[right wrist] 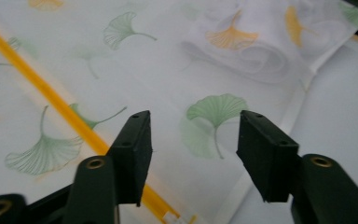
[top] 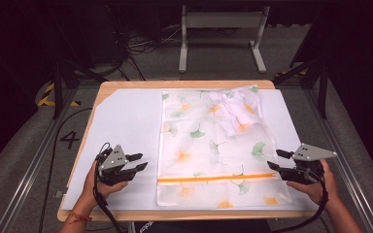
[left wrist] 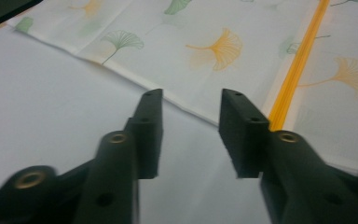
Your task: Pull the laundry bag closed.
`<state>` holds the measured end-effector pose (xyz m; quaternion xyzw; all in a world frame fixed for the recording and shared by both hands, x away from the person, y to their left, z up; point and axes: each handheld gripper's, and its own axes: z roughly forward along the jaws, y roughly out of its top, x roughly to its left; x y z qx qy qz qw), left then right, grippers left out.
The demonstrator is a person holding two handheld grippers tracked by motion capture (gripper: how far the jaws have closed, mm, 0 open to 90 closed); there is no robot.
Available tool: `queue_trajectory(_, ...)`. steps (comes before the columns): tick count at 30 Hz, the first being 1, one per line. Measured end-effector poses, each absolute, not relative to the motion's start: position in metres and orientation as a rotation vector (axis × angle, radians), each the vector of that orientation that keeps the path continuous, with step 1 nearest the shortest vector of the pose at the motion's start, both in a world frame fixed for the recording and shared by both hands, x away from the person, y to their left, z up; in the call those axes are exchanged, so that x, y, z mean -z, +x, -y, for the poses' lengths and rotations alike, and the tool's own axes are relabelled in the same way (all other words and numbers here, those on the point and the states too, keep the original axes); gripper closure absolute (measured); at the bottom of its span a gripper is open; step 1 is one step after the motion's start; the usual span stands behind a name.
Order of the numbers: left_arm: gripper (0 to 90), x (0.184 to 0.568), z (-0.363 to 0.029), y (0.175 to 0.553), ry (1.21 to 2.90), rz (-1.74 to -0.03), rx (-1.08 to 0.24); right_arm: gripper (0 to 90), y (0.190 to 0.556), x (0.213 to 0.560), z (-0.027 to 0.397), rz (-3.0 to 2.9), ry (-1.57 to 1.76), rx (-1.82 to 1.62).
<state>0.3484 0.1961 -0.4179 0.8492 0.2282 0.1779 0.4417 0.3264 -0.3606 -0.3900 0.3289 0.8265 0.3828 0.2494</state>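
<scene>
A white mesh laundry bag (top: pixel 213 145) printed with green and orange ginkgo leaves lies flat on the white table cover (top: pixel 121 121). An orange zipper (top: pixel 216 179) crosses it near the front edge. A lump of white cloth (top: pixel 235 114) shows inside its far right corner. My left gripper (top: pixel 141 162) hovers open just left of the bag's edge (left wrist: pixel 177 100), jaws empty. My right gripper (top: pixel 275 160) is open over the bag's right edge, near the zipper (right wrist: pixel 70 116) end. The bunched cloth (right wrist: pixel 251 49) lies farther off in the right gripper view.
The wooden table edge (top: pixel 184 215) runs along the front. A grey metal stand (top: pixel 222 29) and cables lie on the floor beyond the table. Bare white cover extends left of the bag.
</scene>
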Motion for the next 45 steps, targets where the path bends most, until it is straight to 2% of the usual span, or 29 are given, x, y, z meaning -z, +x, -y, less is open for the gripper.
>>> queue_trajectory(2,50.7,0.421,-0.2,0.348,2.115,-0.593,-0.47,35.5,0.331,0.392,0.362,-2.227,0.924,-1.048)
queue_trajectory(4,38.6,0.424,-0.205,0.349,2.097,-0.648,-0.475,33.1,0.334,0.396,0.364,-2.202,0.943,-1.032)
queue_trajectory(9,21.6,0.435,-0.216,0.346,2.088,-0.746,-0.486,25.5,0.336,0.406,0.372,-2.167,0.962,-1.025)
queue_trajectory(14,14.1,0.444,-0.226,0.344,2.044,-0.793,-0.492,22.7,0.332,0.413,0.381,-2.123,0.963,-1.04)
queue_trajectory(16,13.2,0.446,-0.231,0.343,2.025,-0.821,-0.473,18.5,0.329,0.417,0.386,-2.115,0.986,-1.038)
queue_trajectory(22,11.1,0.448,-0.235,0.342,1.99,-0.837,-0.453,14.9,0.321,0.421,0.4,-2.076,1.076,-1.043)
queue_trajectory(25,10.4,0.448,-0.234,0.344,1.994,-0.836,-0.444,14.7,0.319,0.421,0.401,-2.064,1.079,-1.044)
queue_trajectory(28,9.7,0.447,-0.234,0.344,1.992,-0.824,-0.427,19.8,0.32,0.422,0.398,-2.075,1.064,-1.019)
queue_trajectory(45,9.6,0.446,-0.231,0.344,2.007,-0.815,-0.458,18.0,0.32,0.426,0.393,-2.086,1.055,-1.007)
